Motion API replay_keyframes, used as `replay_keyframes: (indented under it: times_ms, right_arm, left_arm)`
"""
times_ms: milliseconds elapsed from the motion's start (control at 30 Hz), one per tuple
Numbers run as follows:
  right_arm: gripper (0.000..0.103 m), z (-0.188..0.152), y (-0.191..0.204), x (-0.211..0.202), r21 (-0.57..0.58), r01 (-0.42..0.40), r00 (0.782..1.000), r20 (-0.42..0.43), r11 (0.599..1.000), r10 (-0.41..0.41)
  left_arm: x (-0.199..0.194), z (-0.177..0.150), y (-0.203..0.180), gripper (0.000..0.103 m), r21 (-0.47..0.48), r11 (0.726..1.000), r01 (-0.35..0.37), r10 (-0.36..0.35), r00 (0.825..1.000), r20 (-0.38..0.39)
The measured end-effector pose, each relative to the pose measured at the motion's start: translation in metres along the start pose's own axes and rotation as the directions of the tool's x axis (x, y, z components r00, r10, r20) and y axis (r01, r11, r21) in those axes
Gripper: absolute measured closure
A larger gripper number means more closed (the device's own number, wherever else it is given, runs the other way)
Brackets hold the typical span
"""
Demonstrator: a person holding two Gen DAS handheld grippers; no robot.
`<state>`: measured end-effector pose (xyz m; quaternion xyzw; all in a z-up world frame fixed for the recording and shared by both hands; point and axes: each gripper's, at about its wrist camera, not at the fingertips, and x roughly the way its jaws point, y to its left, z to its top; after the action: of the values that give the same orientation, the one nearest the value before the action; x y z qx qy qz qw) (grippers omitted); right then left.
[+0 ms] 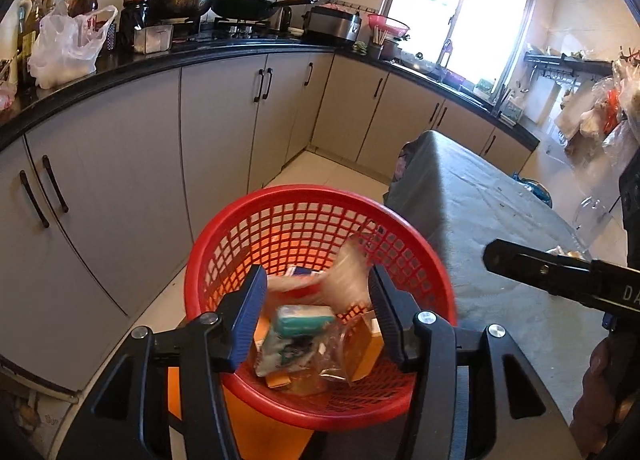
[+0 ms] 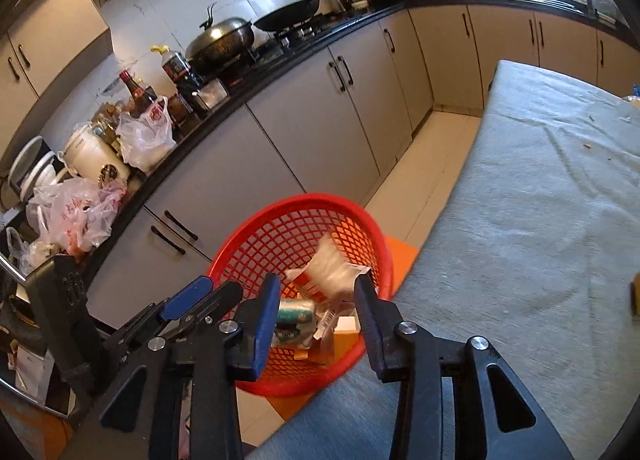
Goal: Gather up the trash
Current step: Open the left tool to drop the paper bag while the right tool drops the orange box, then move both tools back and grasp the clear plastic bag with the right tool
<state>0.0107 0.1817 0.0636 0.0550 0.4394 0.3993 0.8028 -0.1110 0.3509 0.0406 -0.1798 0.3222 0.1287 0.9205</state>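
Note:
A red mesh basket (image 1: 320, 216) stands on the floor beside the table; it also shows in the right wrist view (image 2: 296, 228). It holds several pieces of trash: a teal tissue pack (image 1: 306, 316), an orange box (image 1: 366, 352) and clear wrappers. A blurred red-and-white wrapper (image 1: 348, 272) is in the air over the basket, touching neither gripper; it also shows in the right wrist view (image 2: 328, 268). My left gripper (image 1: 318, 320) is open above the basket. My right gripper (image 2: 318, 324) is open over the basket's near rim and shows at the right of the left view (image 1: 540, 272).
A table with a grey cloth (image 2: 540, 200) lies to the right of the basket. Grey cabinets (image 1: 216, 132) under a black counter (image 1: 120, 64) run along the left, with bottles, pans and plastic bags (image 1: 66, 44) on it. An orange mat (image 2: 400, 252) lies under the basket.

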Motion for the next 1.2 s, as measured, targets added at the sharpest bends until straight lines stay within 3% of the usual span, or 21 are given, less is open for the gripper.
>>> replay_keyframes:
  times_ms: [400,600,700,833,1033,1200]
  right_arm:
    - [0.058,-0.025,-0.060,-0.075,0.089,0.029,0.996,0.085,0.996,-0.037]
    - [0.058,-0.029,-0.119,-0.133,0.214,0.048,0.984,0.158,0.976,-0.083]
    - [0.055,-0.029,-0.163,-0.163,0.327,0.125,0.964,0.182,0.937,-0.192]
    - [0.047,-0.030,-0.227,-0.184,0.513,0.138,0.952,0.168,0.847,-0.256]
    - [0.046,-0.012,-0.278,-0.165,0.618,0.183,0.948,0.097,0.765,-0.305]
    - [0.046,0.010,-0.298,-0.136,0.646,0.218,0.943,0.053,0.732,-0.328]
  left_arm:
    - [-0.016,-0.005,-0.077,0.047,0.137,0.989,0.061,-0.063,0.998,0.006]
    - [-0.014,-0.016,-0.124,0.045,0.222,0.970,0.099,-0.096,0.995,-0.024]
    - [-0.009,-0.023,-0.146,0.045,0.264,0.957,0.122,-0.113,0.992,-0.047]
    - [-0.003,-0.035,-0.171,0.045,0.314,0.938,0.149,-0.133,0.988,-0.074]
    - [0.004,-0.048,-0.193,0.045,0.366,0.914,0.176,-0.146,0.984,-0.106]
    - [0.009,-0.048,-0.199,0.043,0.377,0.906,0.195,-0.161,0.980,-0.119]
